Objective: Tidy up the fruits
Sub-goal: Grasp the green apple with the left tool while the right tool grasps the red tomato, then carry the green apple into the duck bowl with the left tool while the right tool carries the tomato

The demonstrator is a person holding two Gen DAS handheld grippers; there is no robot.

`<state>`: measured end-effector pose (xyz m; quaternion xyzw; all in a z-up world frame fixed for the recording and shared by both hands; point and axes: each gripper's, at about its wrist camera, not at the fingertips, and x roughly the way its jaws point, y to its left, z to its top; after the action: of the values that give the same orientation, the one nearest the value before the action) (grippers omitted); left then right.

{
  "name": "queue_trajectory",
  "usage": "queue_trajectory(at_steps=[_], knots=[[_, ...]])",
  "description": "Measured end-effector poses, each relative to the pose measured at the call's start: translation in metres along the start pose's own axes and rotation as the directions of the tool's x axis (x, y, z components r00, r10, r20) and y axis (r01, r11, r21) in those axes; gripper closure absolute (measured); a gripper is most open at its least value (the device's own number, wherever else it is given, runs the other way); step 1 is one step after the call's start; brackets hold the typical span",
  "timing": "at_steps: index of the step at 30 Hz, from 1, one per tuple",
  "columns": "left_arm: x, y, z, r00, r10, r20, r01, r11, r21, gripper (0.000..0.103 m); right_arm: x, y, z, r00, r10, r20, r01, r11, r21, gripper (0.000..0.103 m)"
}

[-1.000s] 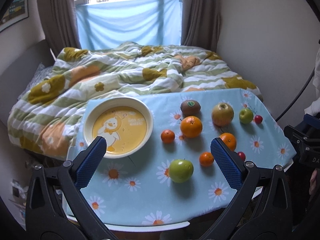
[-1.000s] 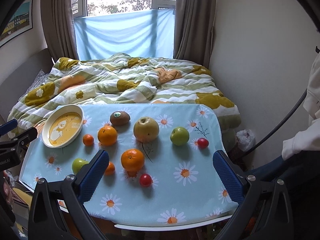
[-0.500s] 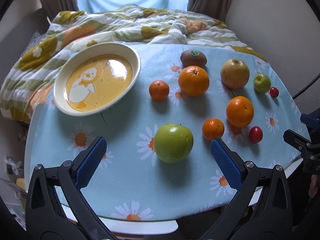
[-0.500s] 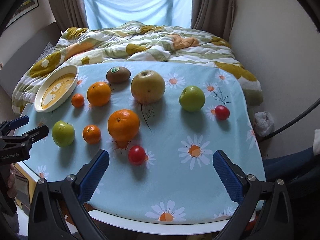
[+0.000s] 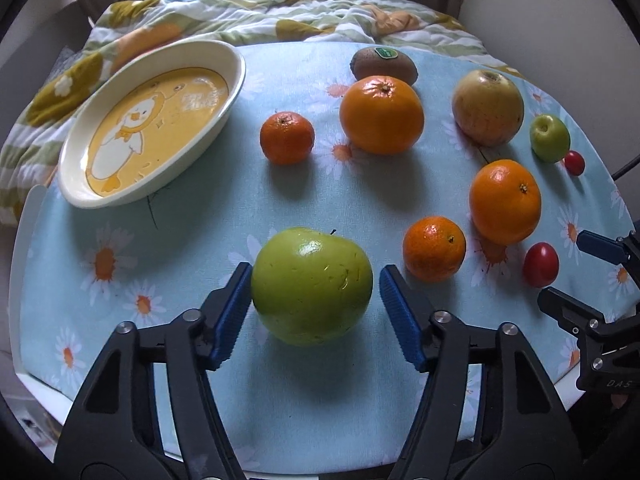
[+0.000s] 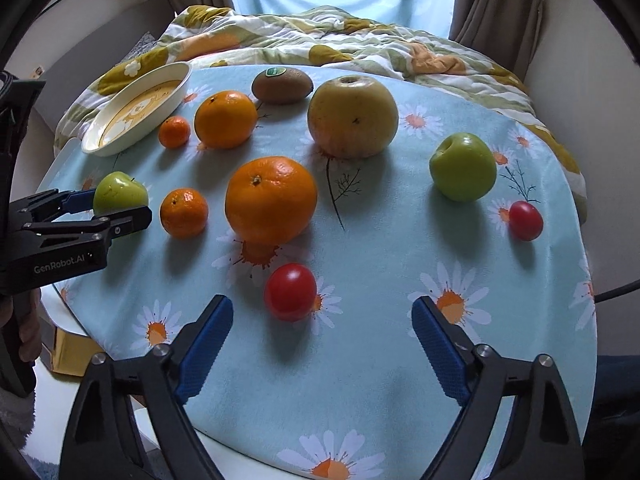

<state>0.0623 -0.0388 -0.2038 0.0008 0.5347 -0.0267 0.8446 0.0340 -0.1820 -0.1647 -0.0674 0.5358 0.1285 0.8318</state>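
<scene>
Left wrist view: the left gripper (image 5: 316, 292) straddles a green apple (image 5: 312, 286) on the daisy tablecloth (image 5: 120, 292); its jaws are closing, the left pad at the apple's skin, the right pad a sliver off it, no firm squeeze visible.
Green apple: glossy, yellow-green, faintly scuffed, short dark stem at the top; nearest fruit to the table's front edge.
Right gripper: its jaws (image 6: 320, 336) are closing with nothing pressed; a red cherry tomato (image 6: 291, 292) lies just ahead of them, nearer the left pad.
Other fruit: two large oranges (image 6: 271, 205), two small tangerines (image 6: 184, 213), a big yellow-brown apple (image 6: 353, 116), a second small green apple (image 6: 463, 172), a second red tomato (image 6: 525, 220), all spread apart across the cloth.
Kiwi: brown, fuzzy (image 5: 384, 65), at the far edge, carrying a green oval sticker, print too small to read.
Dish: cream oval plate (image 5: 236, 68), yellow inside with a white duck drawing, far left, empty.
Writing: "GenRobot.AI" on the left gripper's body in the right wrist view.
</scene>
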Motion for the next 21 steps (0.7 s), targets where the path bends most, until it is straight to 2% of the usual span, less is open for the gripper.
queue_trajectory(at_steps=[1,2,7,9,16,19,20,21], knots=[[0.002,0.000,0.000,1.000,0.006,-0.007,-0.006,1.000,0.000,0.041,0.002,0.000,-0.001,1.000,0.004,-0.004,-0.004,1.000,-0.008,0.024],[0.002,0.000,0.001,1.000,0.009,-0.006,-0.009,1.000,0.001,0.042,0.004,0.001,-0.001,1.000,0.010,-0.008,-0.010,1.000,-0.013,0.027],[0.002,-0.001,0.000,1.000,0.015,-0.006,-0.015,1.000,-0.004,0.042,0.011,0.004,-0.002,1.000,0.021,-0.020,-0.021,0.999,-0.043,0.033],[0.001,-0.001,-0.002,1.000,0.020,-0.004,-0.021,1.000,-0.005,0.042,0.015,0.007,-0.001,0.999,0.025,-0.029,-0.027,0.998,-0.053,0.040],[-0.002,0.002,-0.009,1.000,0.031,0.004,-0.031,0.999,-0.039,0.042,0.021,0.011,0.001,0.999,0.033,-0.030,-0.036,0.996,-0.085,0.045],[-0.003,0.004,-0.012,0.999,0.043,0.009,-0.042,0.998,-0.050,0.042,0.022,0.013,0.003,0.999,0.035,-0.025,-0.038,0.995,-0.097,0.051],[-0.003,0.004,-0.013,0.999,0.043,0.012,-0.043,0.998,-0.054,0.042,0.022,0.014,0.003,0.999,0.034,-0.022,-0.036,0.994,-0.104,0.055],[-0.003,0.005,-0.014,0.999,0.043,0.014,-0.042,0.997,-0.058,0.042,0.022,0.015,0.003,0.999,0.032,-0.017,-0.034,0.993,-0.114,0.063]])
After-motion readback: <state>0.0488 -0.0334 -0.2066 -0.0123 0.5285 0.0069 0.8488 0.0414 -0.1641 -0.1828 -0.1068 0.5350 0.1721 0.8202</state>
